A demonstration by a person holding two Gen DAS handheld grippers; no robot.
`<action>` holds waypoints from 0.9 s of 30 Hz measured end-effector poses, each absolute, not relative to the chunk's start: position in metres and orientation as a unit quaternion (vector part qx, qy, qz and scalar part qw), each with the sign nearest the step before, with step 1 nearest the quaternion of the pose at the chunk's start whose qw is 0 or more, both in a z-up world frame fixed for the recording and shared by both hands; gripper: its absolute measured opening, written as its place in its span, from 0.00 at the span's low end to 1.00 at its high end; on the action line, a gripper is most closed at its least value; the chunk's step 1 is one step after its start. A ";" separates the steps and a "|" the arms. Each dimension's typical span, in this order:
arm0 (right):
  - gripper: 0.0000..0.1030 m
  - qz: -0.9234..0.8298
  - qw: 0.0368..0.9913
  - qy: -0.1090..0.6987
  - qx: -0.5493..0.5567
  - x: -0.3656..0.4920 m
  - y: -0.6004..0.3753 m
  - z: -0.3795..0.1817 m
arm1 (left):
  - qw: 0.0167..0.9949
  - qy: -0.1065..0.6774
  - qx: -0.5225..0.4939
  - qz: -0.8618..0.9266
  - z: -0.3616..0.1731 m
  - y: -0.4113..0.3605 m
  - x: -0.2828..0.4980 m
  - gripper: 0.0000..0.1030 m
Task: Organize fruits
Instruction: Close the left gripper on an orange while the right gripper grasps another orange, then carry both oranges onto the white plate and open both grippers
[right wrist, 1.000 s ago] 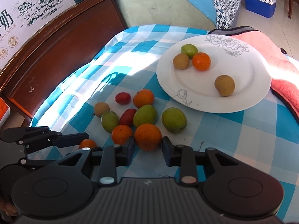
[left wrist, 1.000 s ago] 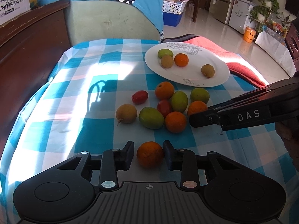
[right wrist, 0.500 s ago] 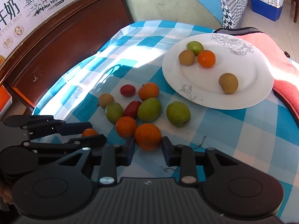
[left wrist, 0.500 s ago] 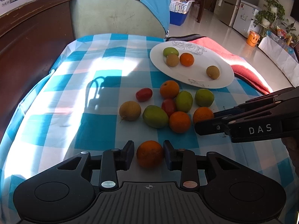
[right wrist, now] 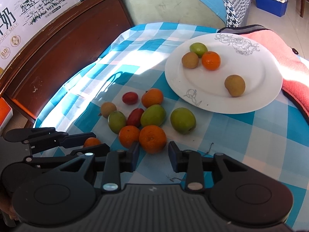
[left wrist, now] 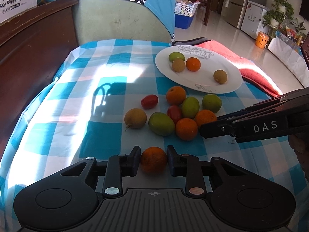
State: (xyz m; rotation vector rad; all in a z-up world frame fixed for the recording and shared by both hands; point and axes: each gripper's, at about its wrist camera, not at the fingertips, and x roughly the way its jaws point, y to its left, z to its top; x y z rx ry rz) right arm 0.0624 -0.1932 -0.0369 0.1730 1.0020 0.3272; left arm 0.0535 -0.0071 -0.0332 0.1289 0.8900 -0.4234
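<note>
Clearly mid-pickup, the left gripper (left wrist: 153,159) is closing its jaws on a small orange (left wrist: 153,160) off the checked cloth (left wrist: 63,131), while the right gripper (right wrist: 153,155) is opening beside a larger orange (right wrist: 152,138), with the white plate (right wrist: 270,96) probably next.

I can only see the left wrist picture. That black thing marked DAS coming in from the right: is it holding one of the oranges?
Observer: No. In the right wrist view the right gripper is opening its fingers; the big orange sits at their tips, ungripped.
Operator: Anything else lying near it?
Observer: A loose dark thread on the checked cloth, just past one finger.
Operator: What is the box at far left?
Observer: That box has drawn cows and reads "PURE MILK".
</note>
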 end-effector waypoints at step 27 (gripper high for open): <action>0.31 0.150 0.904 0.397 0.044 0.059 -0.209 0.023 | 0.908 0.365 0.031 -0.205 0.010 -0.014 0.080 0.26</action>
